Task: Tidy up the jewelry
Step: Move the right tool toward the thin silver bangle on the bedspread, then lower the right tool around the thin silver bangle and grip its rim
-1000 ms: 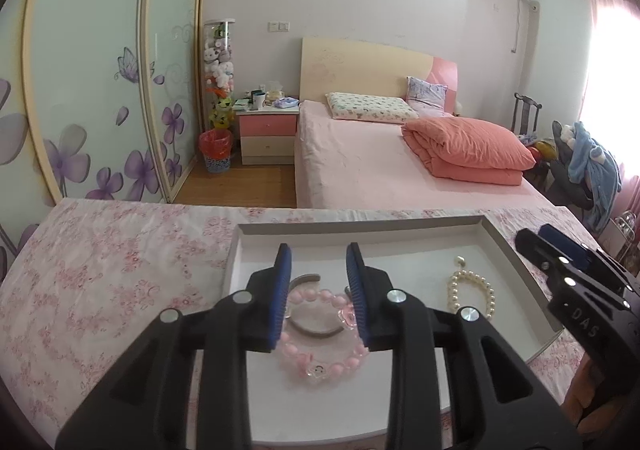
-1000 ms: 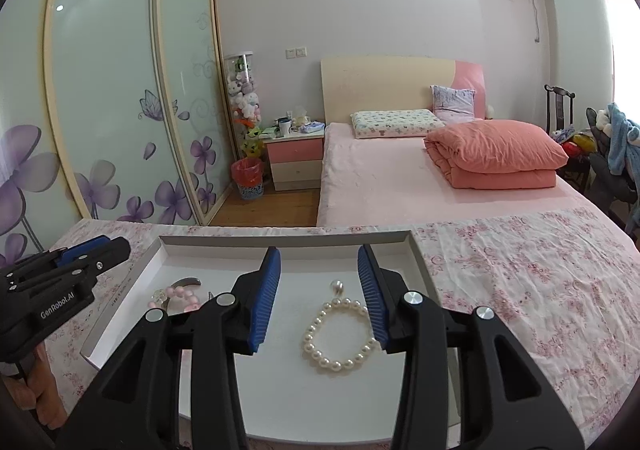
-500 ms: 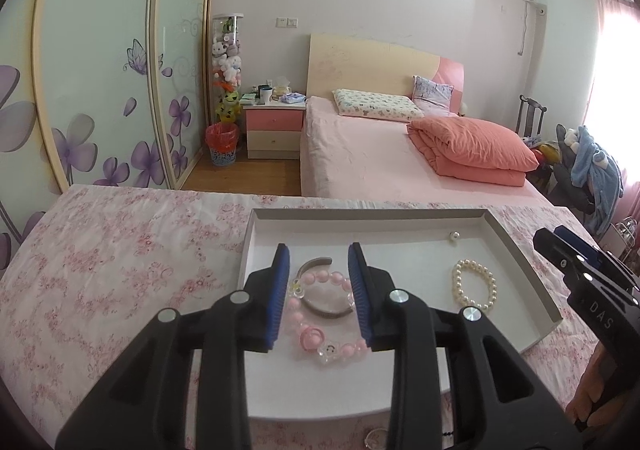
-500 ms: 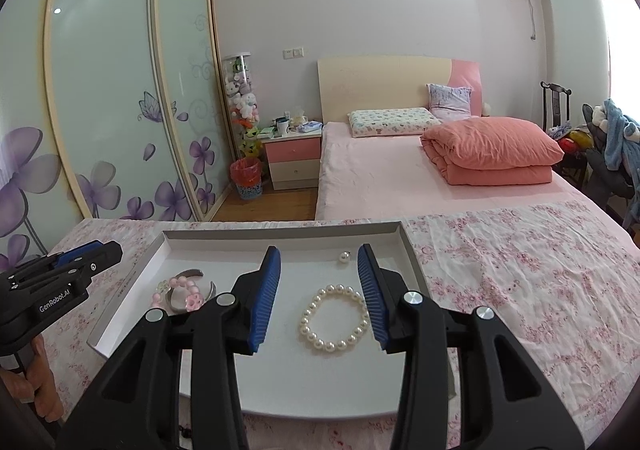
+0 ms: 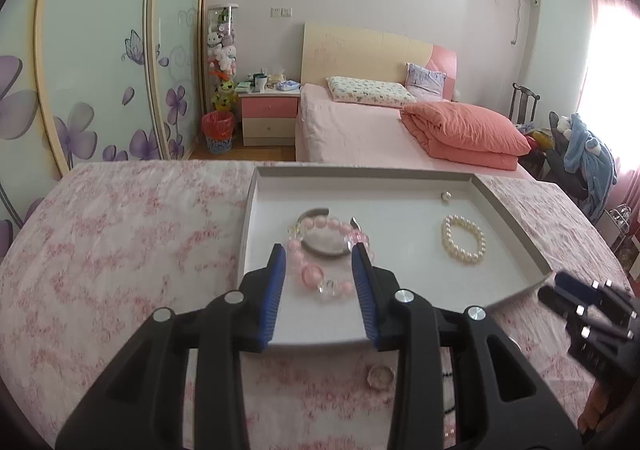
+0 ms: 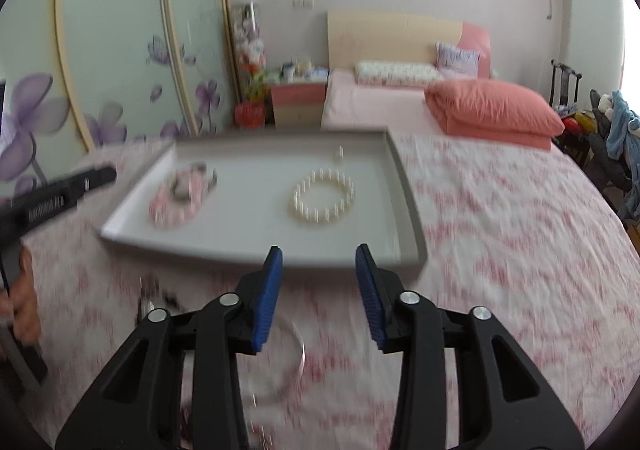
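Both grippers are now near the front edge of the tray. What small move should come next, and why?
Probably lower the right gripper toward the thin ring-shaped piece on the floral cloth beneath it. The tray already holds the pearl bracelet and the pink bead bracelet, both grippers are empty, and loose pieces lie outside the tray.

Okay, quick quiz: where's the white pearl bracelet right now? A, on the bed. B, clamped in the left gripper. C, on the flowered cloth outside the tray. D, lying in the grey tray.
D: the pearl bracelet lies flat on the floor of the grey tray, right of the pink bead bracelet, untouched by either gripper.
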